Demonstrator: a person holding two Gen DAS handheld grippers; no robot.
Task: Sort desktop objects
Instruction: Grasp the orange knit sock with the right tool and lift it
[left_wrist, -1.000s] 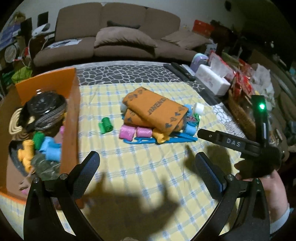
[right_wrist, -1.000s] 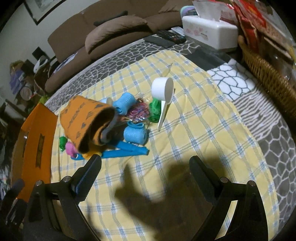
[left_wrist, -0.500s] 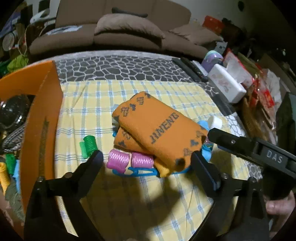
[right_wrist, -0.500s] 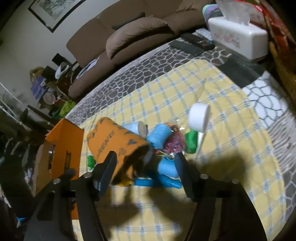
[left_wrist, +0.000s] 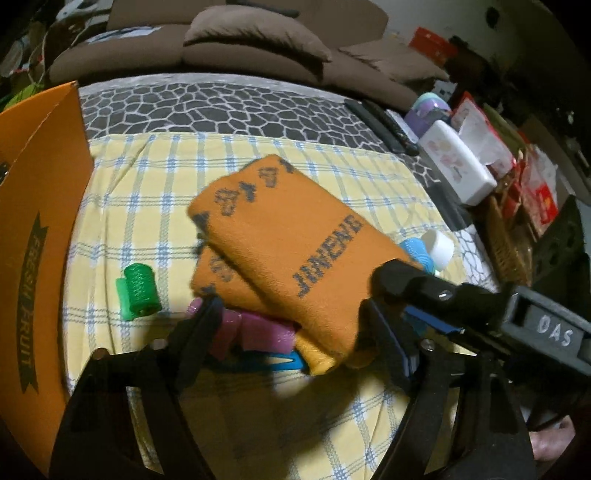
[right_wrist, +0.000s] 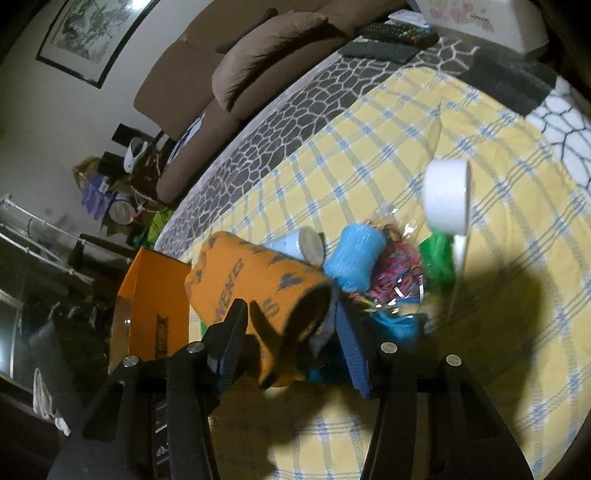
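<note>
Folded orange cloth (left_wrist: 291, 251) lies atop the pile of small items at the middle of the yellow checked tablecloth (left_wrist: 155, 192). Right gripper (right_wrist: 288, 328) fingers spread wide, straddling the cloth's near end, not clamped. Left gripper (left_wrist: 291, 325) fingers wide apart, just at the cloth's near edge above the pink spools (left_wrist: 258, 332). Green spool (left_wrist: 139, 291) lies apart toward the orange box (left_wrist: 37, 206). White scoop (right_wrist: 448, 201) sits at the pile's far side.

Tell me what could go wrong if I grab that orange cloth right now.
The folded orange cloth lies on top of the pink spools, so lifting it may roll them across the checked tablecloth. Both the left gripper and the right gripper straddle the same end, so they might collide. The white scoop leaning beside the pile could tip.
</note>
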